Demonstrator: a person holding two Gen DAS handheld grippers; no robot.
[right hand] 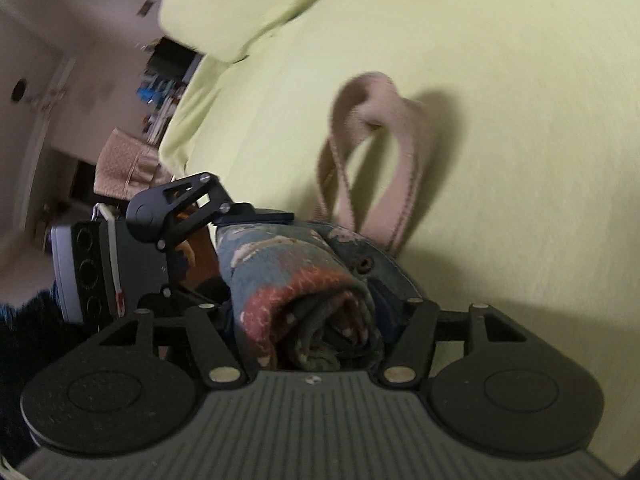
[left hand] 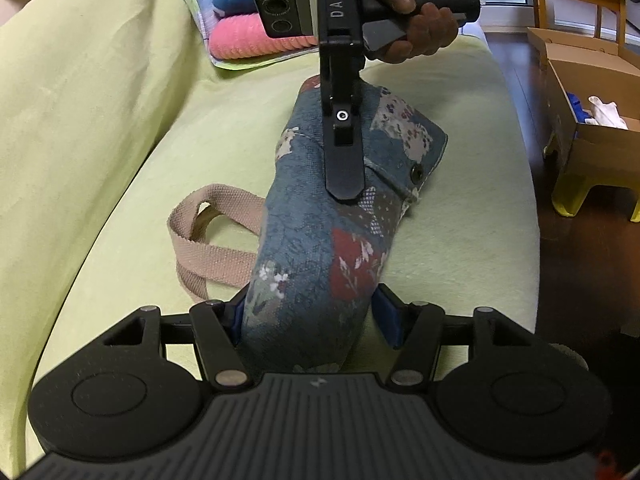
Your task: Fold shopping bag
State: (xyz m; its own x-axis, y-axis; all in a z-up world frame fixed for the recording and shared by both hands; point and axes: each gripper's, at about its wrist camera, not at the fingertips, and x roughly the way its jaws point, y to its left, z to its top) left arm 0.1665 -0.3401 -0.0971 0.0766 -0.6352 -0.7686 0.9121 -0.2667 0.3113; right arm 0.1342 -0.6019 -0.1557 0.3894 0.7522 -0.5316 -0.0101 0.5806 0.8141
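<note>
Closest in, the left gripper (left hand: 312, 316) has its blue pads closed around one end of a rolled patchwork shopping bag (left hand: 320, 248) on a pale green sofa (left hand: 460, 240), while the right gripper (right hand: 308, 332) is clamped on the other end, where the right wrist view shows the cloth wound into a tight spiral. The bag lies across the seat cushion between the two tools, its beige handles (left hand: 208, 248) trailing loose onto the sofa beside it. Judging by the roll, the fold looks well along; to finish cleanly, both ends probably need even pressure so the roll does not spring open, and the handles should be tucked in or laid flat rather than left sticking out. A snap button (left hand: 416, 174) on a flap near the far end may be meant to fasten the bundle. Beyond it, a person's hand (left hand: 416, 12) grips the right tool's handle. Farther back lie pink and blue cushions (left hand: 248, 36), and off the sofa's edge an open cardboard box (left hand: 584, 120) sits on a low yellow stool (left hand: 568, 196); none of these appears to crowd the work.
</note>
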